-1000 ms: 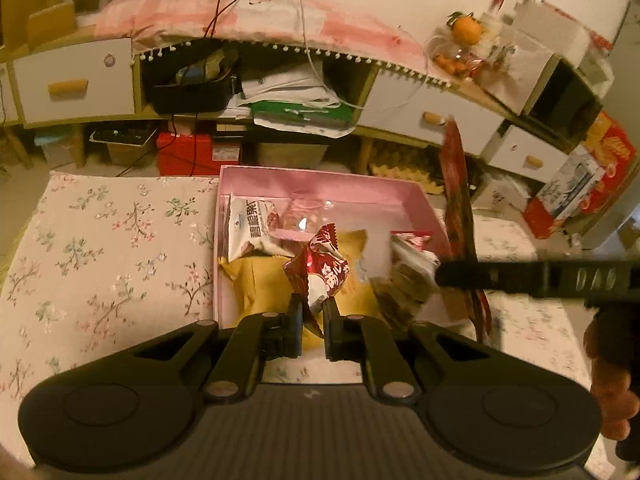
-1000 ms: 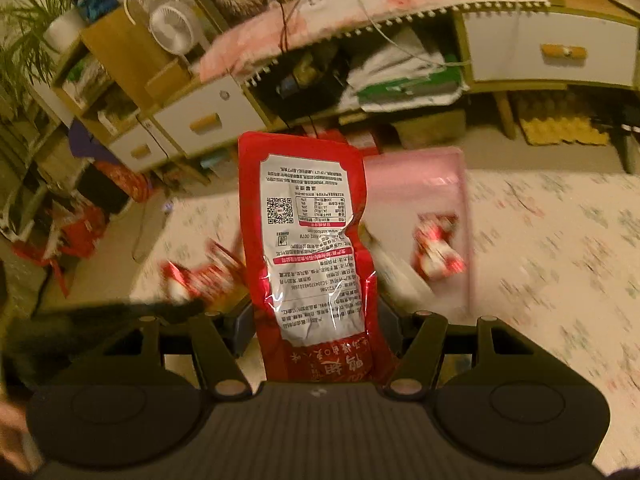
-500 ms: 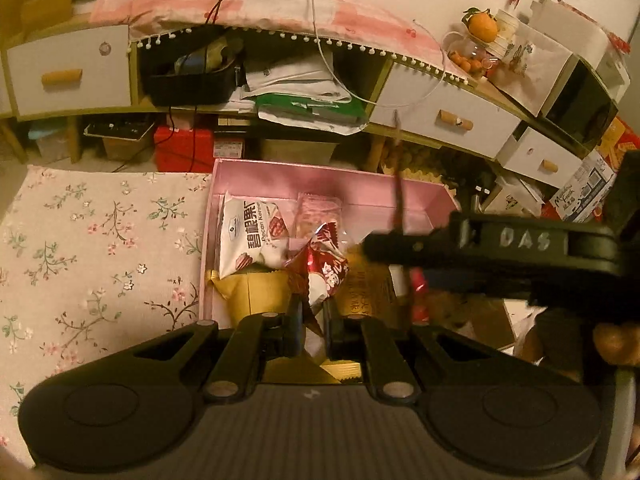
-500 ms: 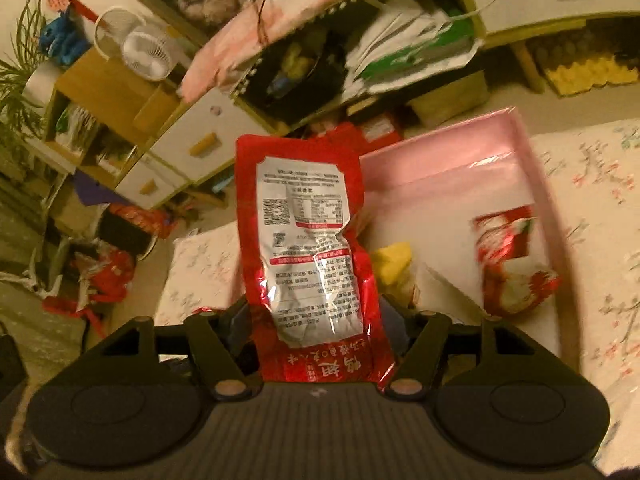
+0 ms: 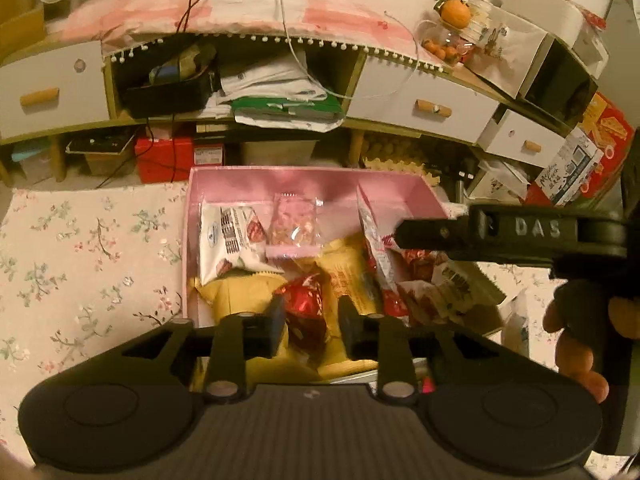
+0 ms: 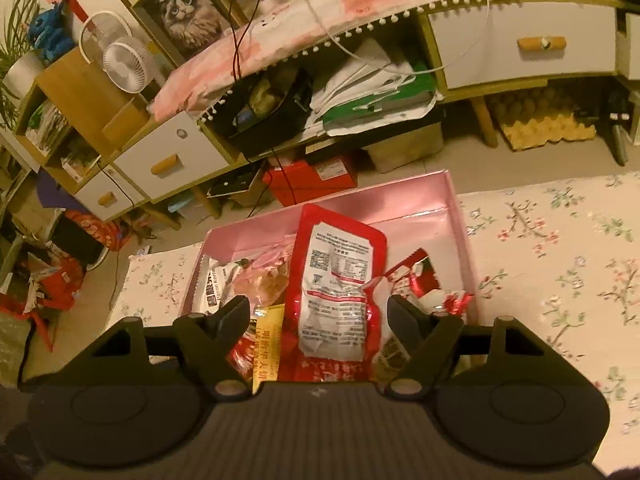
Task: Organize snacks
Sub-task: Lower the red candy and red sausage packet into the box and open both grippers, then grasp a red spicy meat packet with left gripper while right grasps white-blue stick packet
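A pink box (image 5: 312, 186) on the floral cloth holds several snack packs: a white pack (image 5: 230, 240), a clear pink pack (image 5: 294, 226), yellow packs (image 5: 236, 296). My left gripper (image 5: 310, 320) is open over the box, its fingers apart from the small red snack (image 5: 304, 312) that lies between them. My right gripper (image 6: 318, 318) is open above the box (image 6: 440, 208). The long red pouch (image 6: 338, 280) stands loose in the box between its fingers. The pouch shows edge-on in the left wrist view (image 5: 376, 256), beside the right gripper's finger (image 5: 440, 234).
A low cabinet with white drawers (image 5: 420, 108) and cluttered shelves stands behind the box. A red box (image 6: 308, 178) and egg trays (image 6: 548, 128) lie on the floor beneath it. The floral cloth (image 5: 80, 264) spreads left and right (image 6: 560, 272) of the box.
Both grippers have opened. The right one lowered the red pouch into the box and let go. The left one released the small red snack into the box.
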The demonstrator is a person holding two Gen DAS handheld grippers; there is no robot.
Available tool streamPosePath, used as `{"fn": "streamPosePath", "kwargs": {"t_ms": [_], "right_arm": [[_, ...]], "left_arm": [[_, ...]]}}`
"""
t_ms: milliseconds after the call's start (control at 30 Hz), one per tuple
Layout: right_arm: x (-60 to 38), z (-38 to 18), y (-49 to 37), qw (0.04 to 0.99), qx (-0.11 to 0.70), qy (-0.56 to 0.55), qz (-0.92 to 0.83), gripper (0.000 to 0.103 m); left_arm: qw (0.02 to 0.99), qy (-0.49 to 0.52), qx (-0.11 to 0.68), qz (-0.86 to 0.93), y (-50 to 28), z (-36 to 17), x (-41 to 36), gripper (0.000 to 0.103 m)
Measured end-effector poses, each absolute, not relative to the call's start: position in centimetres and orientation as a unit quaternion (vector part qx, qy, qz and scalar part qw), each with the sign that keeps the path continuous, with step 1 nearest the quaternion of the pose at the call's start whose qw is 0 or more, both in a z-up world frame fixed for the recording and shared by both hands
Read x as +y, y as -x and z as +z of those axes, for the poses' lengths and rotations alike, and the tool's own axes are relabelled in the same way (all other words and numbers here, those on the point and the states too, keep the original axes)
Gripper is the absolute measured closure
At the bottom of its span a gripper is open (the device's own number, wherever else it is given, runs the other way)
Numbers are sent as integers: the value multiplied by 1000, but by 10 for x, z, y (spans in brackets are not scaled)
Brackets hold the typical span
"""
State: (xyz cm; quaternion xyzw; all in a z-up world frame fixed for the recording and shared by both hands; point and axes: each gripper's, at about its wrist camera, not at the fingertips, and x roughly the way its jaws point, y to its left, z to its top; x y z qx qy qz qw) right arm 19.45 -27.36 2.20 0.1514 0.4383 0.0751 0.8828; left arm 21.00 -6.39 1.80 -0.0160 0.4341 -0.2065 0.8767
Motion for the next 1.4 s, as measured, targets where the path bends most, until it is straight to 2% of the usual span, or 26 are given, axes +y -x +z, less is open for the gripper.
{"fn": "streamPosePath", "kwargs": {"t_ms": [333, 400, 467, 533, 800, 867, 933, 1033, 1400], "right_arm": [[-280, 45, -174, 887, 439, -128, 65, 30], [-282, 48, -169, 885, 443, -130, 62, 30], [-283, 52, -161, 884, 445, -131, 60, 30], [-283, 55, -153, 882, 450, -129, 56, 30], [-277, 69, -116, 864, 488, -113, 40, 26], [-274, 73, -104, 862, 496, -98, 40, 25], [-270, 77, -90, 861, 499, -85, 45, 21], [-272, 79, -72, 865, 490, -95, 57, 18], [-289, 71, -64, 868, 490, -73, 41, 19]], "left_arm": [[882, 30, 431, -190, -194, 49, -52, 62], [881, 33, 434, -186, -186, 54, -50, 58], [879, 43, 439, -184, -178, 57, -47, 48], [876, 48, 443, -183, -166, 59, -45, 43], [871, 42, 466, -146, -136, 72, -41, 30], [873, 39, 463, -149, -124, 77, -44, 21], [873, 32, 461, -156, -114, 78, -49, 16], [865, 17, 472, -170, -101, 69, -57, 15], [844, -7, 502, -189, -89, 26, -74, 15]]}}
